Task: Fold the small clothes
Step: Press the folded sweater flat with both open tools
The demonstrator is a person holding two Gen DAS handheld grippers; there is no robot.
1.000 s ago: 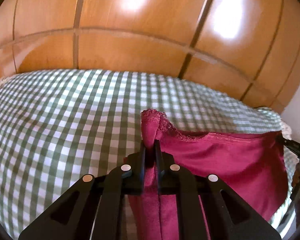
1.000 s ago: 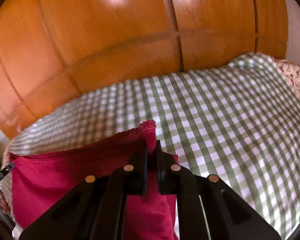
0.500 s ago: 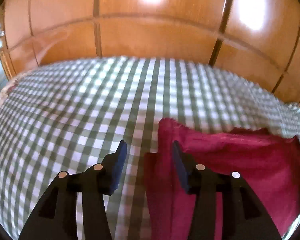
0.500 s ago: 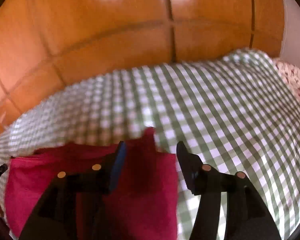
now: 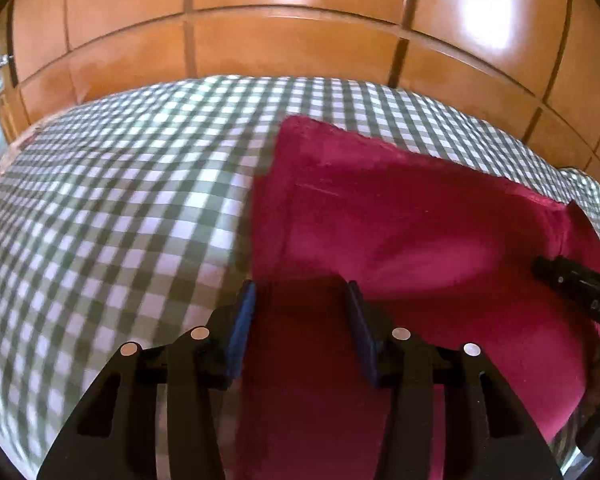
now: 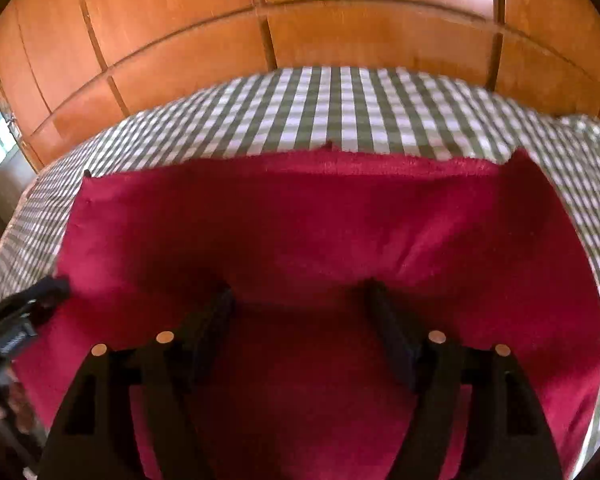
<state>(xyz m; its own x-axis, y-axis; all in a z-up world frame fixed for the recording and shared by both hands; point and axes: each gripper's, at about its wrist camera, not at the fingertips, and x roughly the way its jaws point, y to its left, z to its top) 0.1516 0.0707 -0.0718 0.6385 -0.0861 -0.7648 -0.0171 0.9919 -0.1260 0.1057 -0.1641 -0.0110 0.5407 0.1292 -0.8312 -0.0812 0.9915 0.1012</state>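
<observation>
Left wrist view: red garment lies flat under both grippers' parted, empty fingers.

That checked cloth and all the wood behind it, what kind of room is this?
Probably a bedroom at home. A green-and-white checked sheet covers what looks like a bed, glossy wooden wardrobe doors stand right behind it, and a red garment lies spread out for folding.

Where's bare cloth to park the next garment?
Free: checked cloth left of the red garment, and the strip between the garment's far edge and the wooden panels. Crowded: the near side, both tongs over the garment.
</observation>
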